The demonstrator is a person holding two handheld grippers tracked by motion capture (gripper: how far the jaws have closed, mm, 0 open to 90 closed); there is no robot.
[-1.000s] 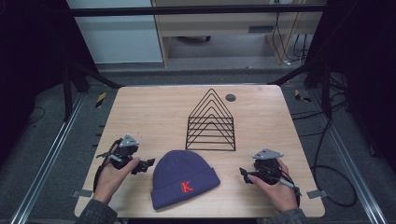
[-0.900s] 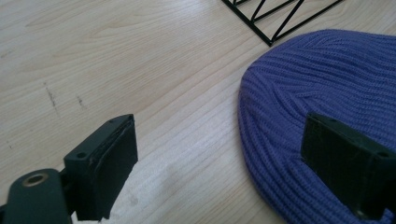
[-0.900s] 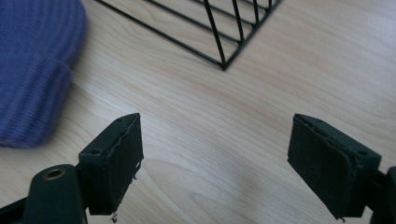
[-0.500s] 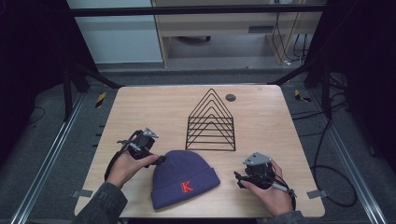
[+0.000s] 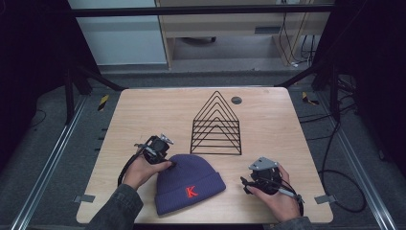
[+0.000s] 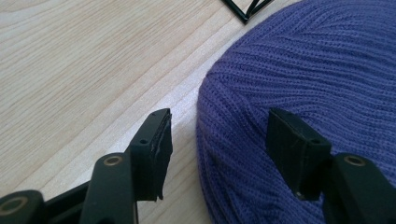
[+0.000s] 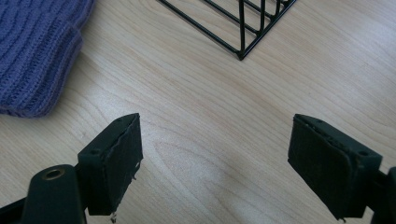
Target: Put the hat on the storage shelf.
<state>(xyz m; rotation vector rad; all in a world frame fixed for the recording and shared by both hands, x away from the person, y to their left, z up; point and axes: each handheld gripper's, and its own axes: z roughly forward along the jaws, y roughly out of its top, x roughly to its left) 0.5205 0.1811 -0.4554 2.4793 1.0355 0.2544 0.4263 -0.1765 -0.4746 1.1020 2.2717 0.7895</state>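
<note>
high view: the hat (image 5: 190, 184) lies flat at the near edge of the table (image 5: 143, 110), its red letter up, between your two hands. your left gripper (image 5: 168, 162) sits at the hat's crown edge on the left; your right gripper (image 5: 245, 184) rests just beside the cuff, apart from it. the wire rack (image 5: 216, 127) stands behind the hat, near but not touching.

left gripper view: your left gripper (image 6: 217, 135) straddles the knit edge of the hat (image 6: 317, 74). its jaws have just been closing, with the hat's rim between them, one pad on the fabric side, the other over bare wood. the pads do not yet press; count it released, not grasping.

right gripper view: your right gripper (image 7: 215, 149) stands wide apart over bare table (image 7: 210, 93), holding nothing. the hat's cuff (image 7: 35, 51) lies off to one side, a corner of the rack (image 7: 240, 28) ahead.

judgement: the step in hand is the first pinch on the hat. next, finish the squeeze on the rim with enough knit between the pads, then lift; a shallow bite may slip.
</note>
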